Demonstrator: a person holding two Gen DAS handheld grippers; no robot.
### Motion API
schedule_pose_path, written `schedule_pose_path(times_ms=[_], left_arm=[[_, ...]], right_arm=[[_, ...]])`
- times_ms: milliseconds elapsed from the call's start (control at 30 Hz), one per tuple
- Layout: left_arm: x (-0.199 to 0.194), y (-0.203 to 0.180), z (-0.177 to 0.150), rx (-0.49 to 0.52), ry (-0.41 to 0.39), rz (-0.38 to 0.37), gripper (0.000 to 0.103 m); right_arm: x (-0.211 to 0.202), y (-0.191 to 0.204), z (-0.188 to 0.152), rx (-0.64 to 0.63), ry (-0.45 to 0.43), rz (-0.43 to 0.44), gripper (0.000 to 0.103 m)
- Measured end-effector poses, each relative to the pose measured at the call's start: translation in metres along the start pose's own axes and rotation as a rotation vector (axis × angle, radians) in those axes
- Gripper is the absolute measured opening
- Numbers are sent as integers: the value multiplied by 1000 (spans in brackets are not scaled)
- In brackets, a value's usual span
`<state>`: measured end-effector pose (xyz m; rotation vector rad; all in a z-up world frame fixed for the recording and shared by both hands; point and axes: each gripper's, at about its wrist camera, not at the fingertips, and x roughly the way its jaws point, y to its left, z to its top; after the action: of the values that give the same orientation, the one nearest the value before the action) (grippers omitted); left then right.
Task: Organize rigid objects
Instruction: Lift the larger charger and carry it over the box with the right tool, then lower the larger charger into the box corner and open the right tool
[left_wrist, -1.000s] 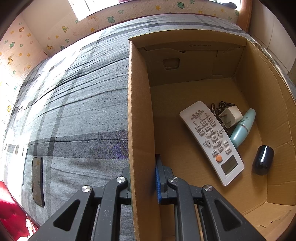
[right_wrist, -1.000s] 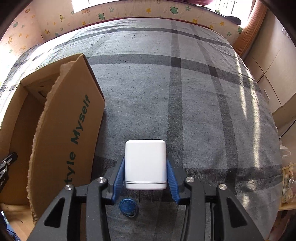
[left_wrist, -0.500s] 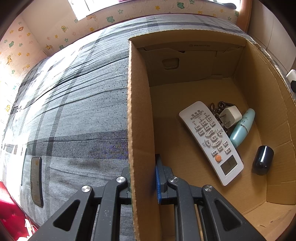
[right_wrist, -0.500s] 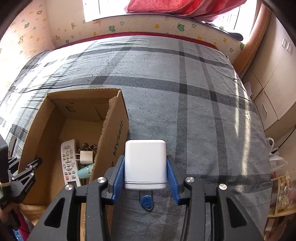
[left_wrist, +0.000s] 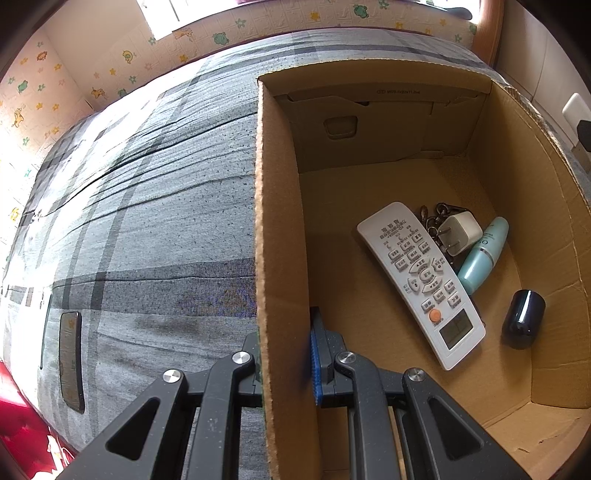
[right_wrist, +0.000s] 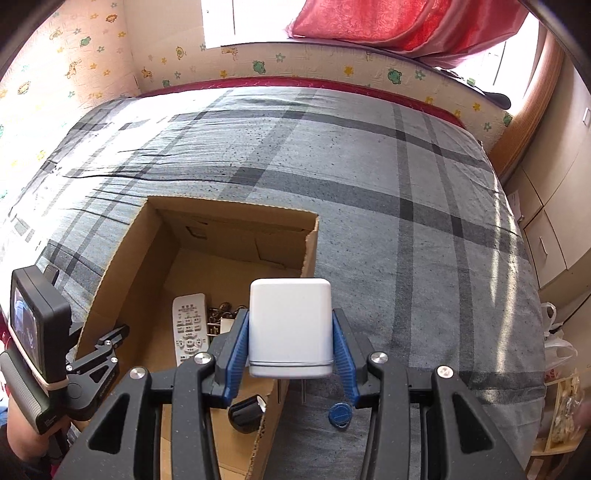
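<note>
An open cardboard box (left_wrist: 369, 74) sits on a grey plaid bed. My left gripper (left_wrist: 286, 343) is shut on the box's left wall. Inside lie a white remote (left_wrist: 417, 277), a small white plug (left_wrist: 460, 234), a teal bottle (left_wrist: 482, 254), metal clips (left_wrist: 436, 218) and a dark cylinder (left_wrist: 522, 323). My right gripper (right_wrist: 290, 332) is shut on a large white charger (right_wrist: 290, 326), prongs towards the camera, hanging over the box's right wall (right_wrist: 310, 251). In the right wrist view the remote (right_wrist: 188, 325) and the dark cylinder (right_wrist: 245, 410) show below.
A round blue cap (right_wrist: 340, 415) lies on the bed just right of the box. A dark phone (left_wrist: 70, 362) rests near the bed's left edge. Cabinets (right_wrist: 546, 236) and plastic bags (right_wrist: 554, 332) stand beyond the bed's right side.
My right gripper has risen and swung left with the white charger, from beside the box's outer wall to above its right wall. The left gripper and box have stayed still.
</note>
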<state>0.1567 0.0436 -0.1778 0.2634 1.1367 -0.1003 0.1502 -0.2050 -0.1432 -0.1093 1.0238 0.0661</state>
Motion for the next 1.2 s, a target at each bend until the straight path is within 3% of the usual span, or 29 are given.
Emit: schedule_pose_path(times_ms=[500,1200], left_arm=[[1,0,0,-3,0,-3,15],[0,1,-1,-4,-1,-1,15]], right_arm=[[29,63,-7,-80,60,81,46],[99,95,-39,-135,248,39,46]])
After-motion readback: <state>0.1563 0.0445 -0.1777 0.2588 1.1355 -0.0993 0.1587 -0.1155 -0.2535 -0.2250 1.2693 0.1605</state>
